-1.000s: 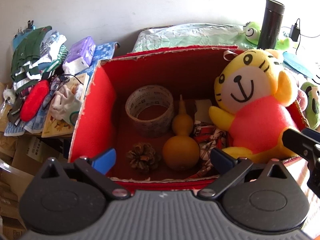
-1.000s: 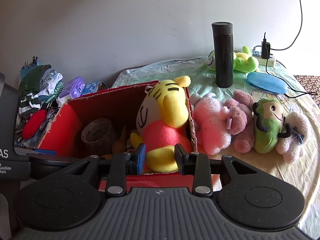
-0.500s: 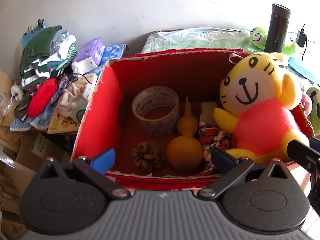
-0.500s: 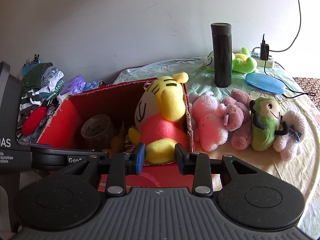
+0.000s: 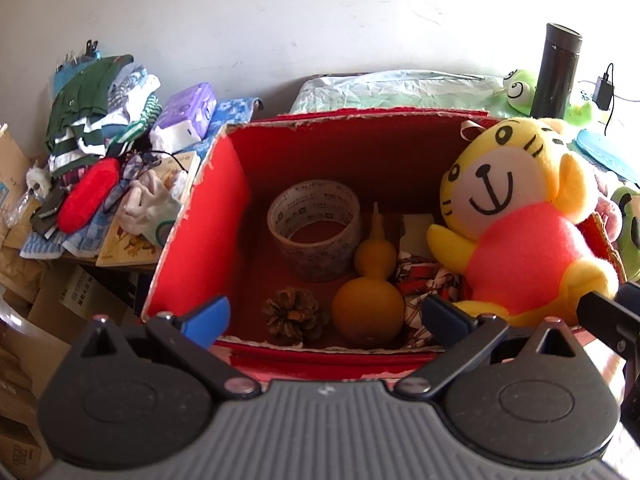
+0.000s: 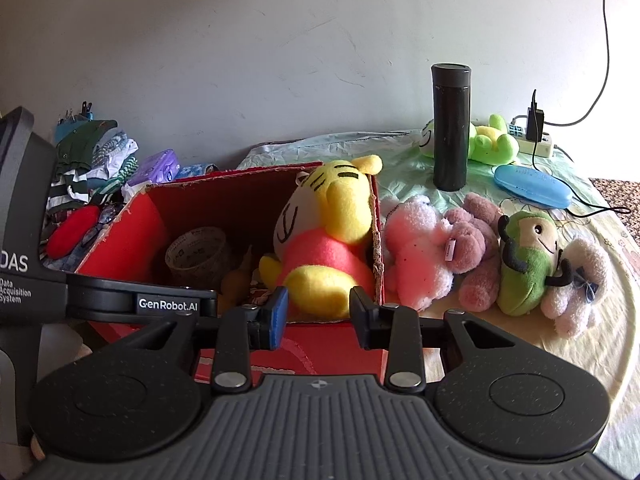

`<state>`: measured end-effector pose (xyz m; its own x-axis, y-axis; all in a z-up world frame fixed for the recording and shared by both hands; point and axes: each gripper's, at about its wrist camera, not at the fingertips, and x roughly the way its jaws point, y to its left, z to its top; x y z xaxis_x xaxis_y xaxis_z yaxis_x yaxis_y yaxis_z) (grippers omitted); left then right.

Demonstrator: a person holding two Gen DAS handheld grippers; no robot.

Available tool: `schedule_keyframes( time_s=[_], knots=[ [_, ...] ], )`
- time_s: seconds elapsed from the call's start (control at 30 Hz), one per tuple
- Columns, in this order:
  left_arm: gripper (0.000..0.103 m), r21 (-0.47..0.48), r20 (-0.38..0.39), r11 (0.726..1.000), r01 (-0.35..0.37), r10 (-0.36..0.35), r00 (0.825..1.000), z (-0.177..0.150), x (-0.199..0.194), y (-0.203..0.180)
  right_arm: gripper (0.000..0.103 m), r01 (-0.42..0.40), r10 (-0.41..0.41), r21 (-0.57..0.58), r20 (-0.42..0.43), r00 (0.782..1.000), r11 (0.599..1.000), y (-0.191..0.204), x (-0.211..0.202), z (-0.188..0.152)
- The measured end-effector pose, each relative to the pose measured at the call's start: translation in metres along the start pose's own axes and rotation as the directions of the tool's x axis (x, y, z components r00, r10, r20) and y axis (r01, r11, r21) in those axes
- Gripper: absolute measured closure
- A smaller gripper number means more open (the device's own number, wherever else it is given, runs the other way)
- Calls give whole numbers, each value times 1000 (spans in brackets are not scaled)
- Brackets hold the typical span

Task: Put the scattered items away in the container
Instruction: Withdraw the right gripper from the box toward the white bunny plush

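A red cardboard box (image 5: 200,240) (image 6: 124,236) holds a tape roll (image 5: 314,232), a yellow gourd (image 5: 370,284), a pine cone (image 5: 294,314), a patterned cloth (image 5: 430,284) and a yellow tiger plush (image 5: 516,220) (image 6: 324,236) leaning in its right corner. My left gripper (image 5: 324,314) is open and empty, just in front of the box's near wall. My right gripper (image 6: 318,312) is open and empty, before the box's near right corner. On the table right of the box lie a pink plush (image 6: 416,252), a mauve plush (image 6: 476,240), a green plush (image 6: 528,260) and a white plush (image 6: 580,280).
A black flask (image 6: 451,128) stands behind the plush toys, with a green frog toy (image 6: 488,144), a blue case (image 6: 532,192) and a power strip (image 6: 540,144) with cables. Left of the box lies a heap of clothes (image 5: 100,120), a tissue pack (image 5: 188,116) and clutter.
Both grippers have drawn back a little from the box, so it looks smaller and farther in both views. Nothing in the box has moved. Both stay open.
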<state>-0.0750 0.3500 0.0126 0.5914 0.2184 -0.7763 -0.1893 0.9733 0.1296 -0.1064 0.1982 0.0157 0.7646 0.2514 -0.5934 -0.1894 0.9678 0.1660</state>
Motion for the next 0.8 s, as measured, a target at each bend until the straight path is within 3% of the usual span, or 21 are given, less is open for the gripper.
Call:
schedule_keyframes(
  time_s=[0.23, 0.43, 0.67, 0.8],
  knots=[
    [1, -27, 22, 999, -37, 38, 999, -1, -14, -8, 67, -90, 91, 13, -20, 996, 996, -16, -2, 5],
    [1, -57, 106, 994, -89, 95, 990, 4, -44, -28, 67, -162, 162, 23, -27, 986, 987, -46, -13, 8],
    [1, -42, 182, 999, -24, 31, 983, 19, -76, -77, 67, -162, 163, 41, -28, 986, 986, -98, -24, 13],
    [1, 6, 176, 1000, 13, -14, 984, 21, -78, -120, 67, -140, 142, 45, -48, 989, 989, -130, -26, 12]
  ],
)
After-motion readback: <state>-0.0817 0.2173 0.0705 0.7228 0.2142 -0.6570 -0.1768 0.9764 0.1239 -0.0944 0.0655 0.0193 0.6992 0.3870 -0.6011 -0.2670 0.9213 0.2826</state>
